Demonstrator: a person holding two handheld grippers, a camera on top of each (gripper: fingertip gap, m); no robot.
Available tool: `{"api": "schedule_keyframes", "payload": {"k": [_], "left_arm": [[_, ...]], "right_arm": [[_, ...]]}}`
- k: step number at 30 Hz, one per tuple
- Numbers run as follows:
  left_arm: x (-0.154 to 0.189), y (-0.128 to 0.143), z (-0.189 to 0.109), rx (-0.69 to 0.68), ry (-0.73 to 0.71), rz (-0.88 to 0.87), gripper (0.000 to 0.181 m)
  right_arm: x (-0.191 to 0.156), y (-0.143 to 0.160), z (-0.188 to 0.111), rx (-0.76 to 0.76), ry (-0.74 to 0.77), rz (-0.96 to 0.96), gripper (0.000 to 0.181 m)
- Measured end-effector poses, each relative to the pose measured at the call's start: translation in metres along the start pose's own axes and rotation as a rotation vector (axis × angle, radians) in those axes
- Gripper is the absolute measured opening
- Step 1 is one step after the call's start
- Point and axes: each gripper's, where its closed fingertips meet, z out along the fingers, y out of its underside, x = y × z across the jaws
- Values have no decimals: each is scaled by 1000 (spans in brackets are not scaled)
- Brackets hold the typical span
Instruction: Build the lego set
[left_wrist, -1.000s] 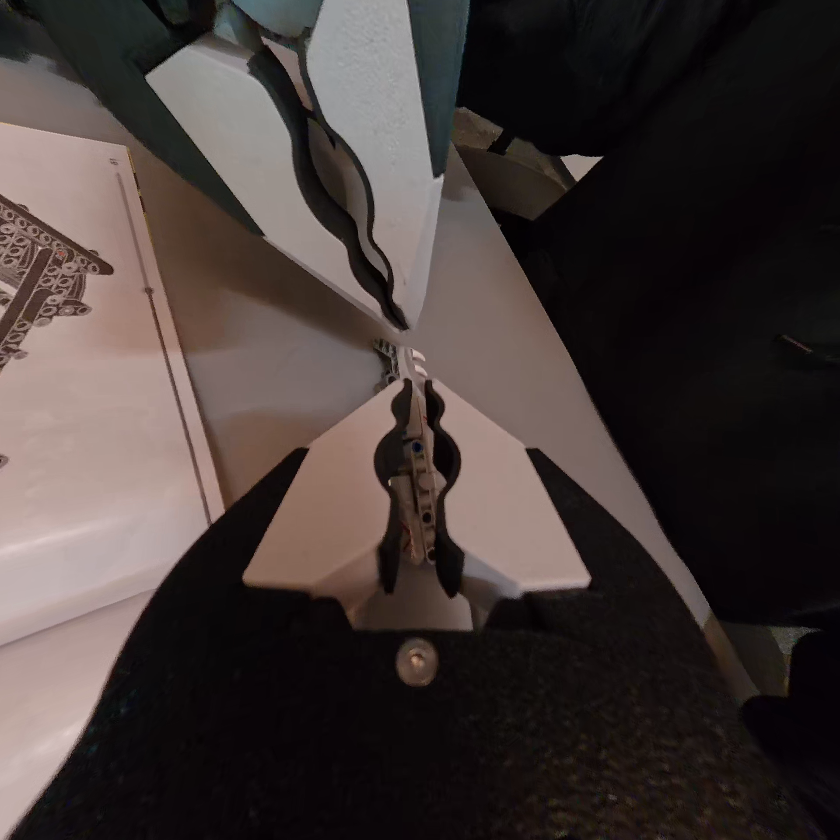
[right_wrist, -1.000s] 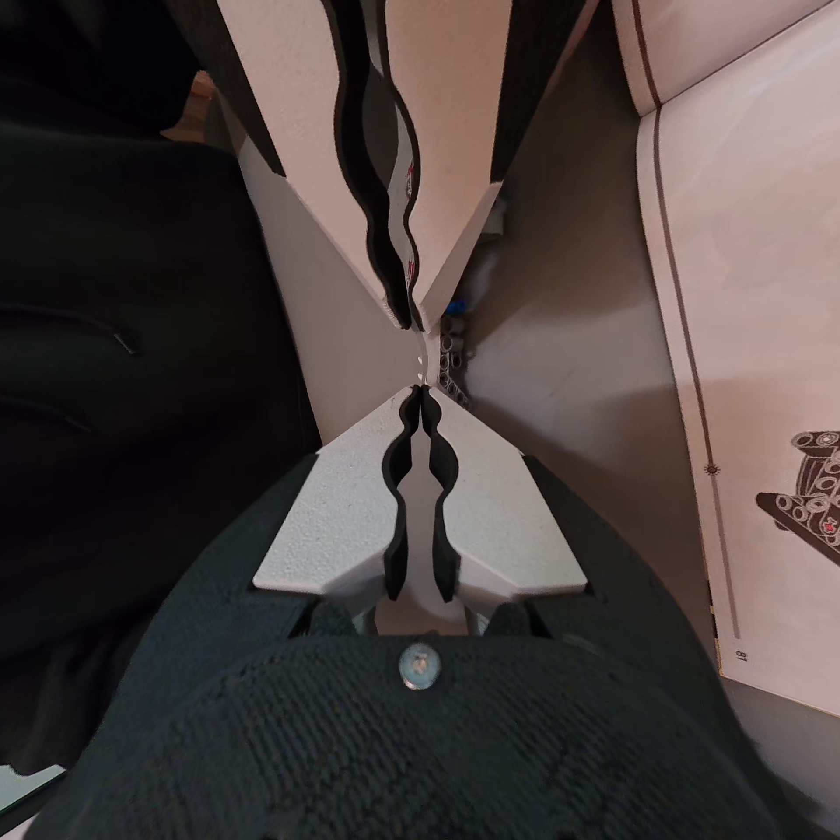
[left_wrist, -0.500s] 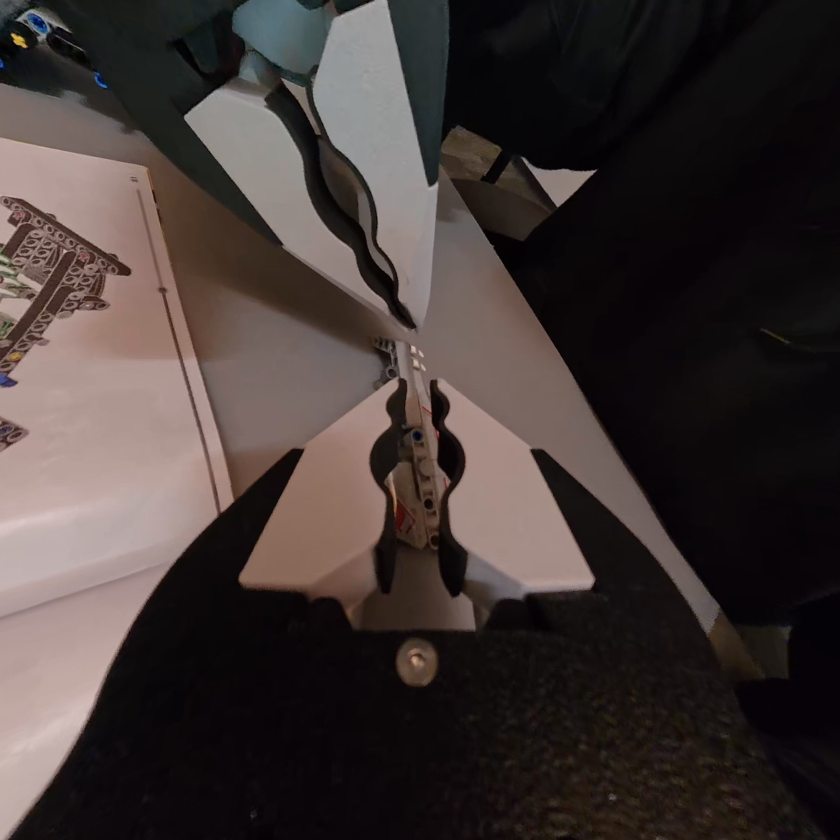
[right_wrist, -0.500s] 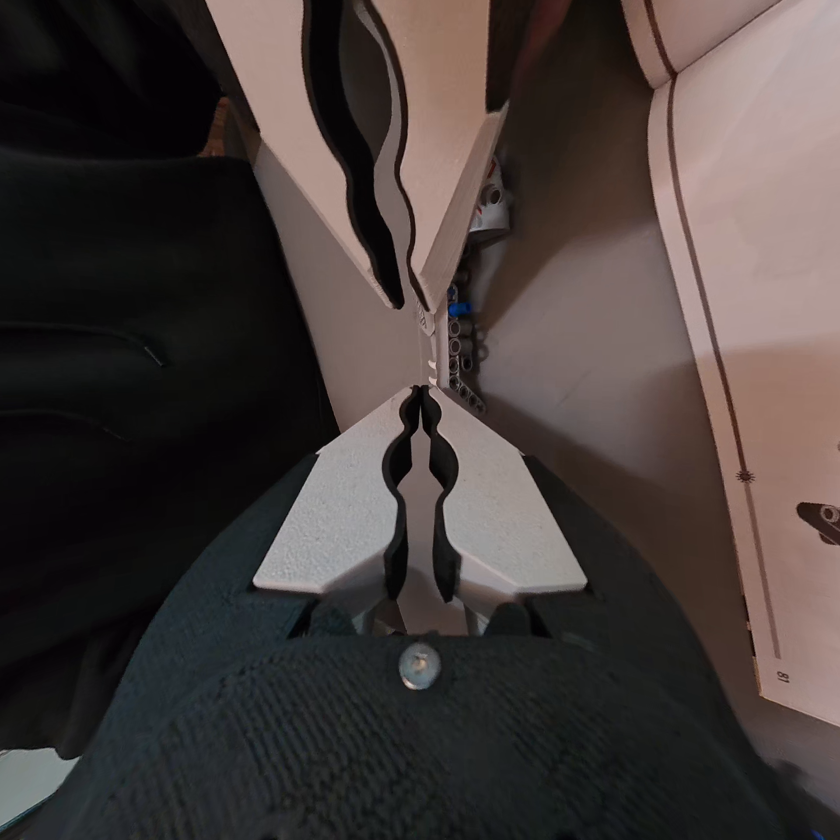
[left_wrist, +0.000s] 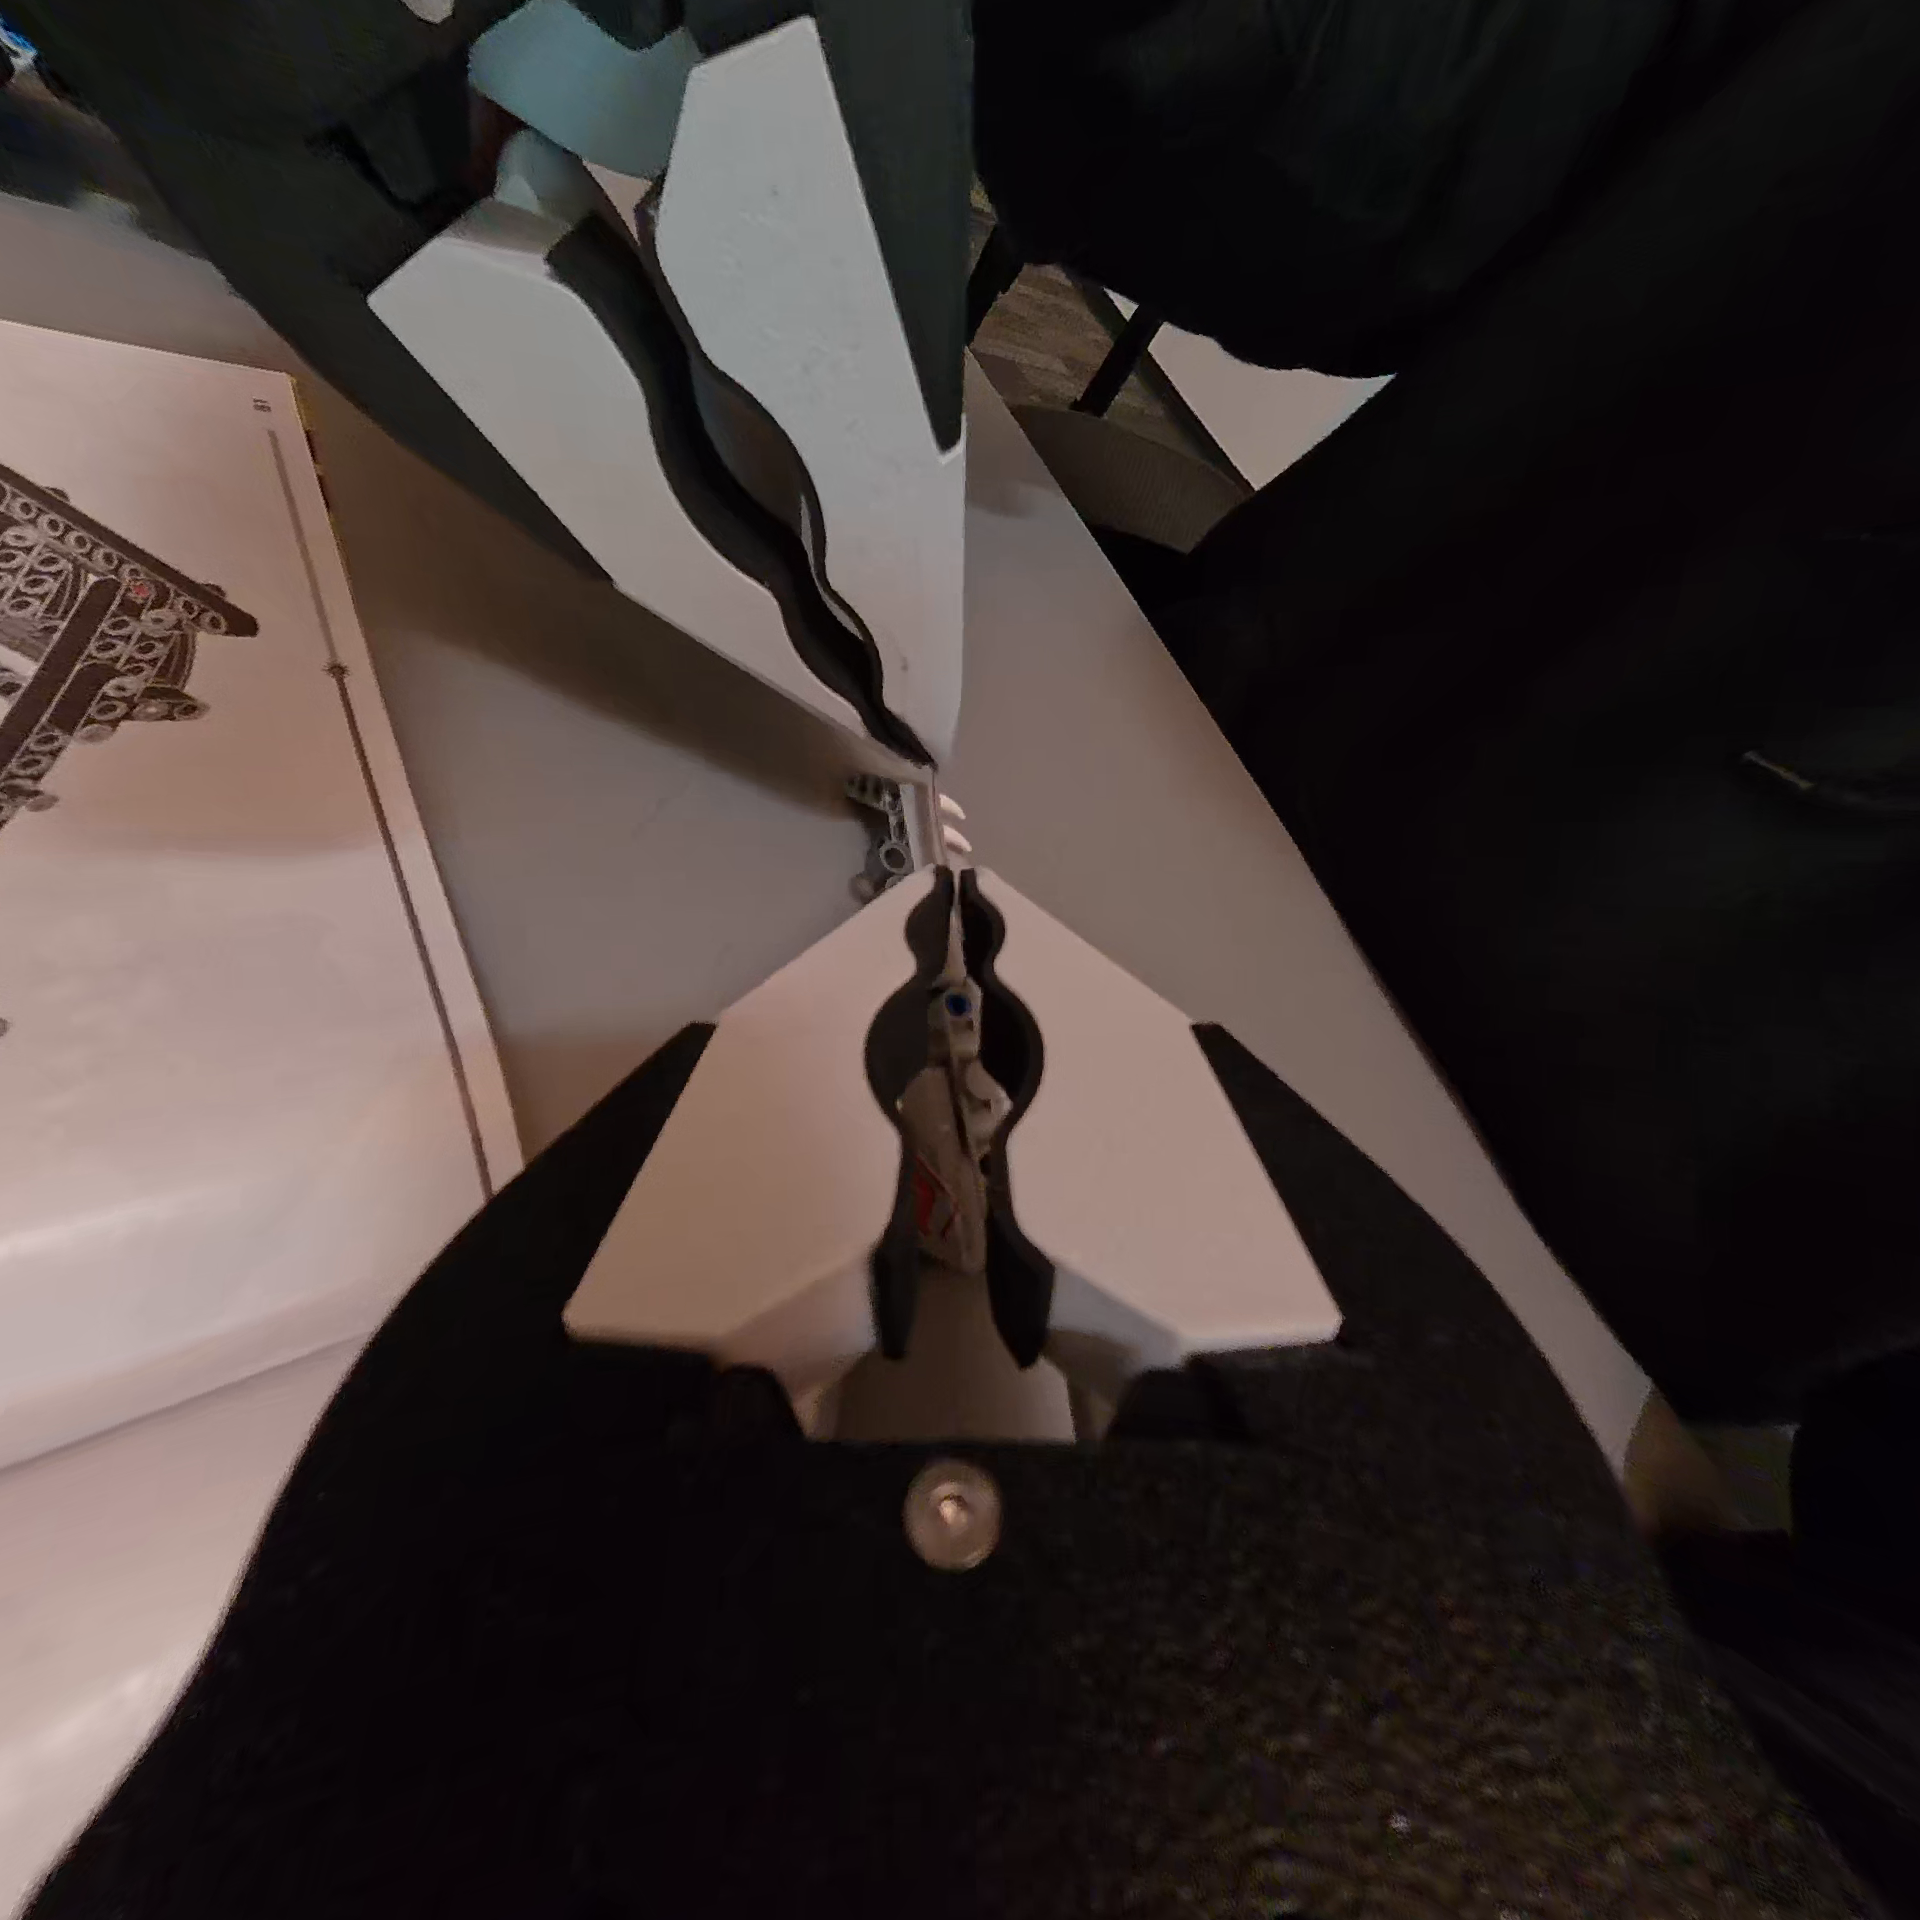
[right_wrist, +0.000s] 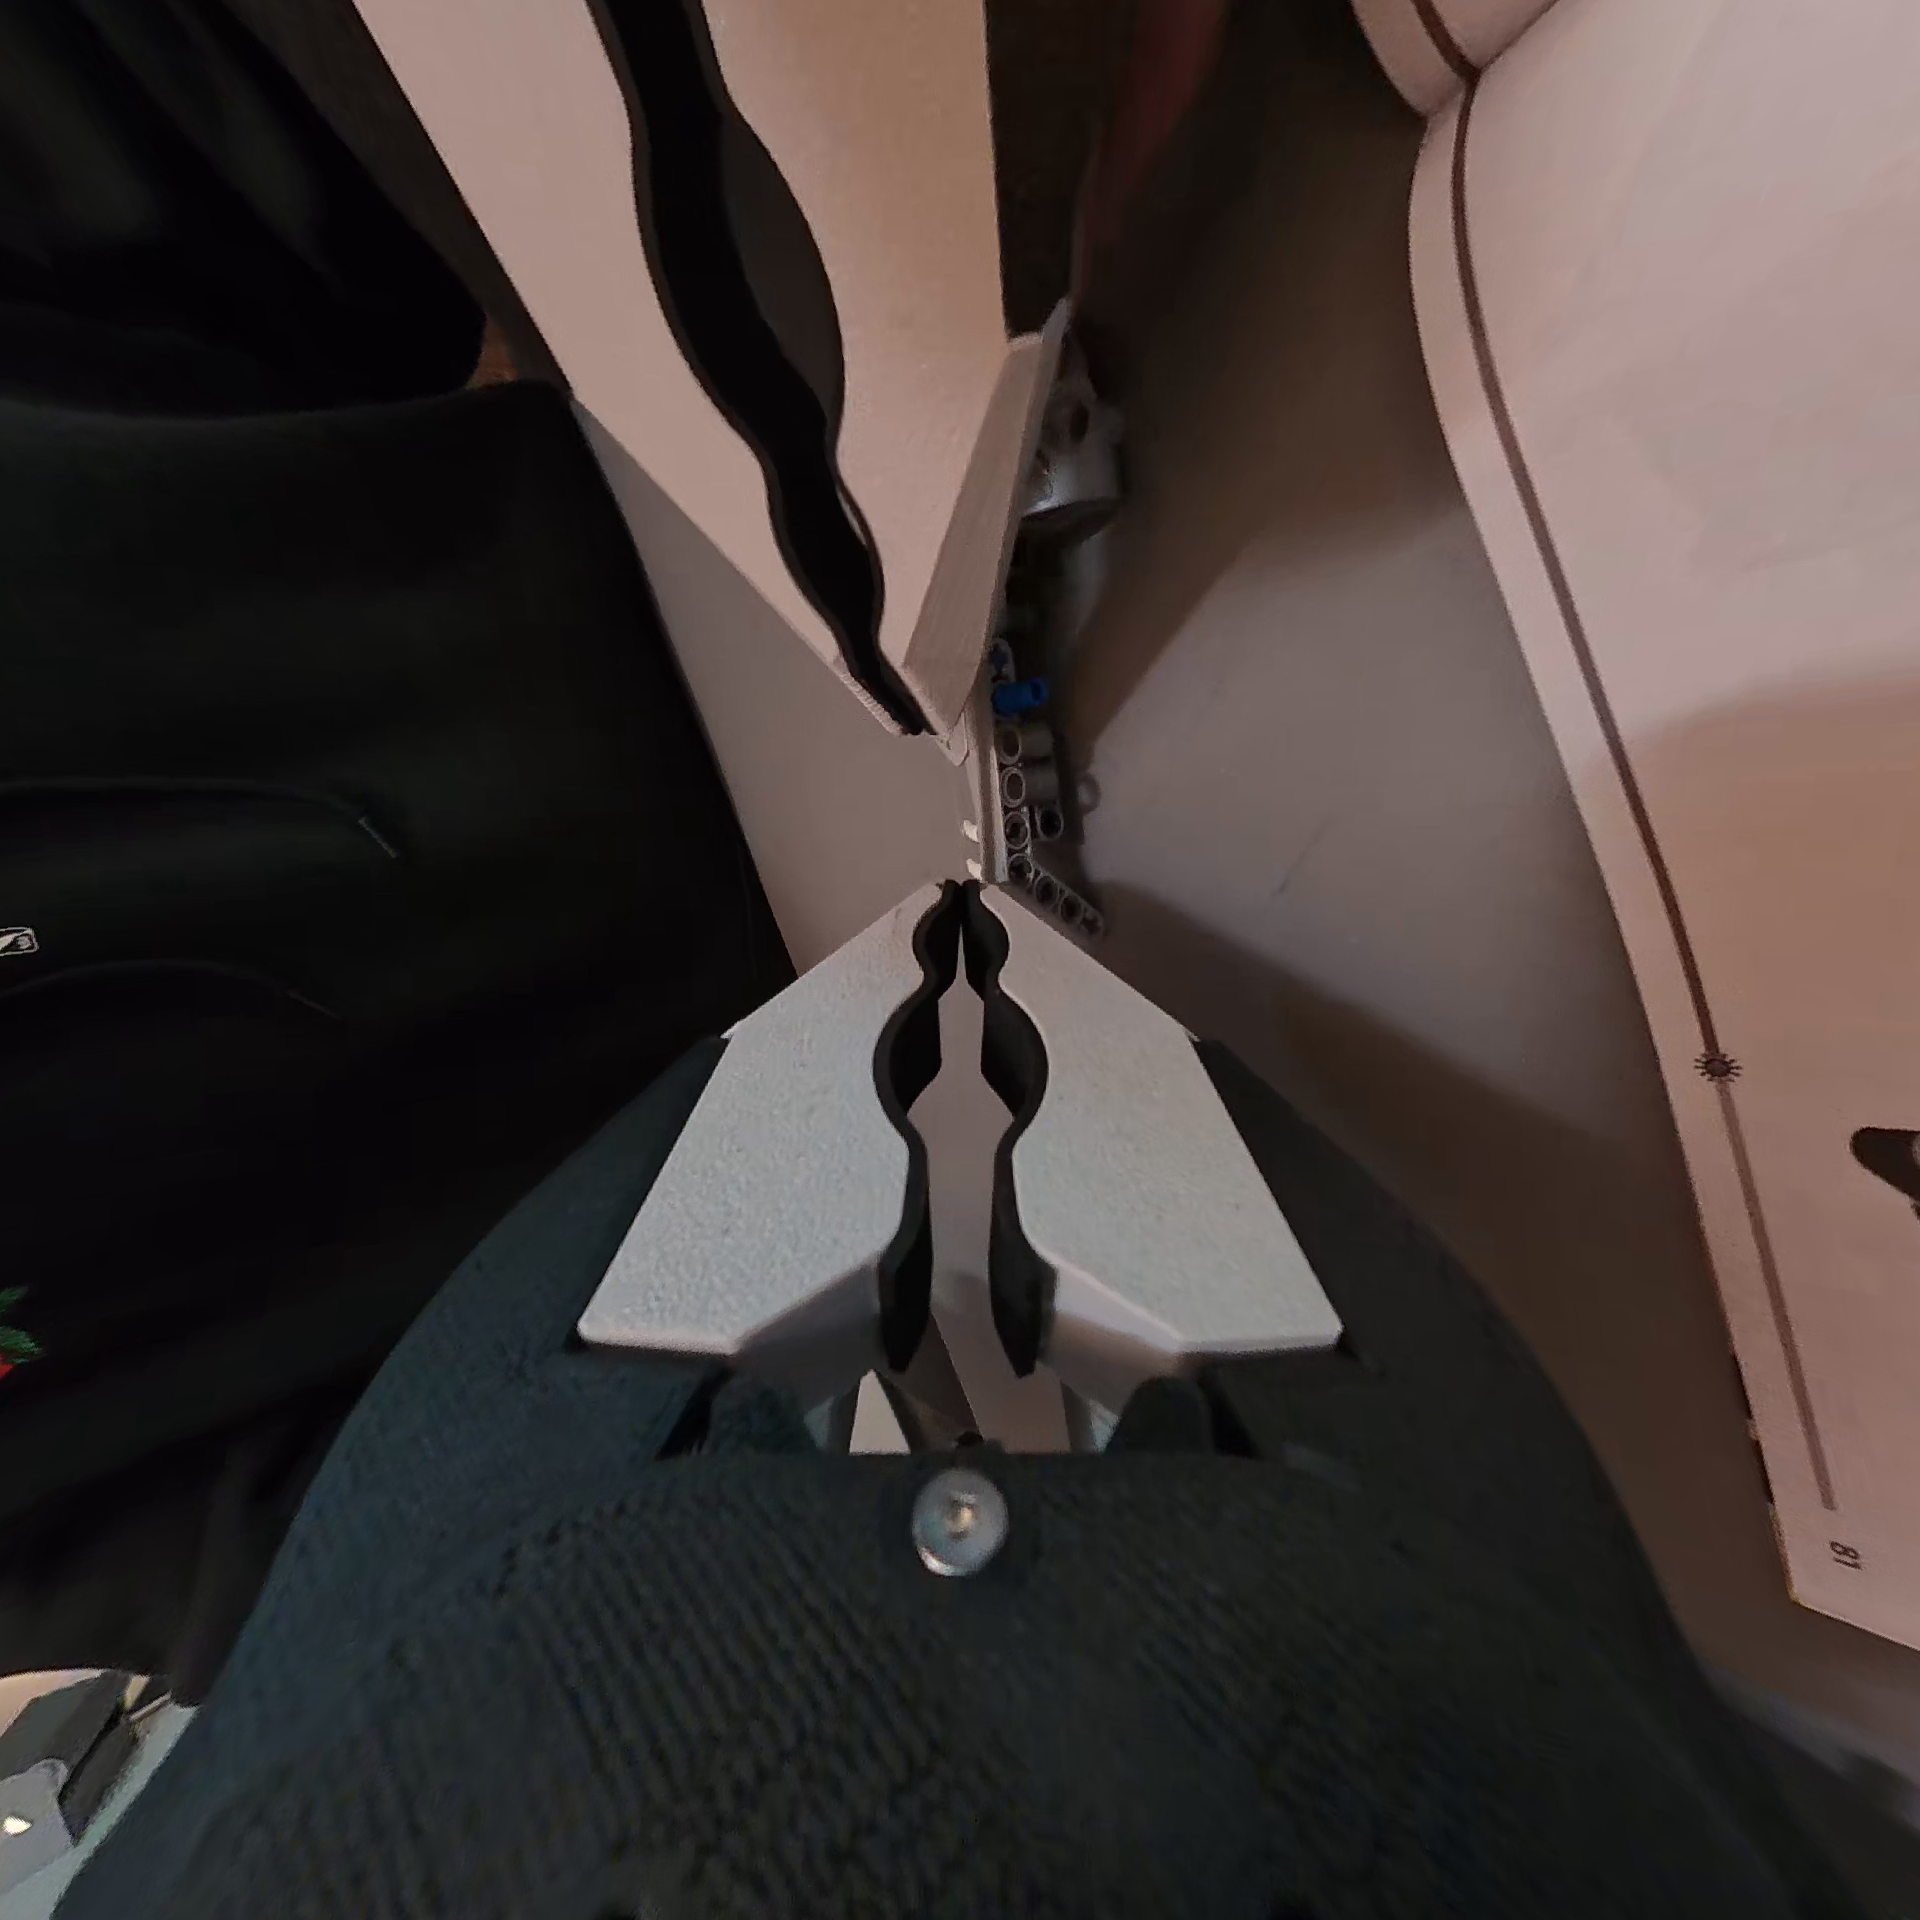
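Observation:
A small grey and white lego assembly (left_wrist: 951, 1132) with a blue pin and a red marking sits between my left gripper's jaws. My left gripper (left_wrist: 954, 883) is shut on it. Its thin white edge and a grey holed beam (left_wrist: 883, 831) stick out past the tips. My right gripper (left_wrist: 920, 756) comes from above, tip to tip with the left. In the right wrist view my right gripper (right_wrist: 961, 891) is shut on the white edge of the same assembly (right_wrist: 1029, 821), with the left gripper (right_wrist: 930, 722) opposite. Most of the assembly is hidden by the fingers.
An open instruction booklet (left_wrist: 208, 935) lies on the white table (left_wrist: 644, 831) beside the grippers, and it shows in the right wrist view (right_wrist: 1714, 727). A person's dark clothing (left_wrist: 1558, 831) fills the side past the table edge. The grippers are tip to tip, or close to it.
Both grippers keep their hold on the assembly. The pair has shifted and tilted slightly over the table, so the booklet sits differently in both views.

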Motion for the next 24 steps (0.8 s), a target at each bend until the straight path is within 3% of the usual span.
{"api": "schedule_keyframes", "payload": {"k": [24], "left_arm": [[-1,9,1,-45,-35,6,0]], "right_arm": [[-3,-2,2,-11,-25,28,0]]}}
